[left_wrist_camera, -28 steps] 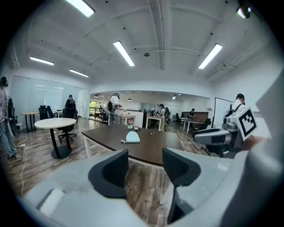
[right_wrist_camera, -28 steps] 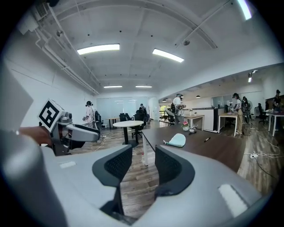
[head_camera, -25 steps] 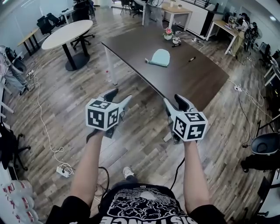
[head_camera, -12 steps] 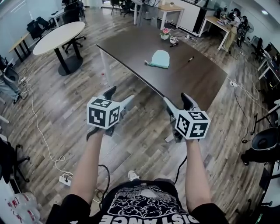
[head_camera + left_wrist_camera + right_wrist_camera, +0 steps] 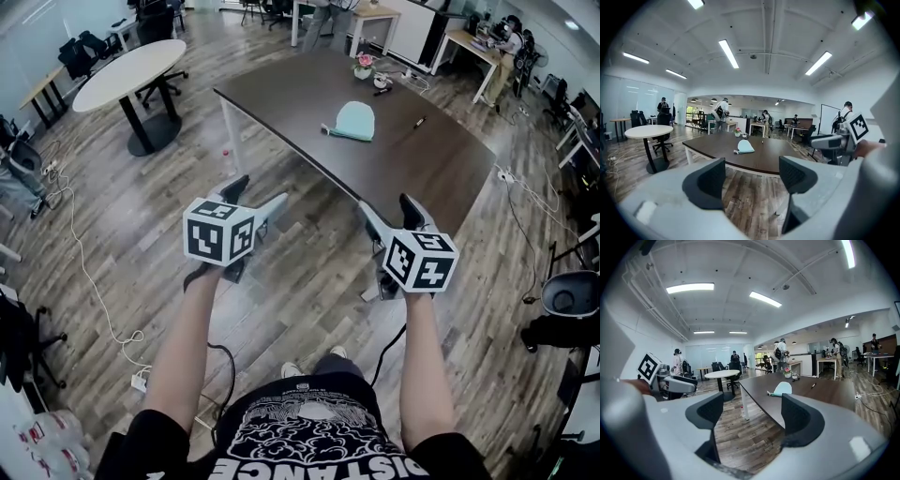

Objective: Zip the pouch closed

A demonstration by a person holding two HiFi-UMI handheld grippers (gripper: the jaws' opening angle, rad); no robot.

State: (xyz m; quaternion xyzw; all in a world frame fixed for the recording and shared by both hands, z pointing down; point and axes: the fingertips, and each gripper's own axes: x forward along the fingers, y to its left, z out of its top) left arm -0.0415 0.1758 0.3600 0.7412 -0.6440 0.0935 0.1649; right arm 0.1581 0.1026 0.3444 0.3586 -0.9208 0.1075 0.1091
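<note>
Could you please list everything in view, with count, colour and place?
long table: one, dark brown, ahead
pouch: one, light blue, on the long table
pen: one, black, on the table right of the pouch
flower pot: one, pink blooms, table's far end
round table: one, white, far left
left gripper: one, grey, above the floor, jaws just opened, empty
right gripper: one, grey, above the floor, jaws just opened, empty
</note>
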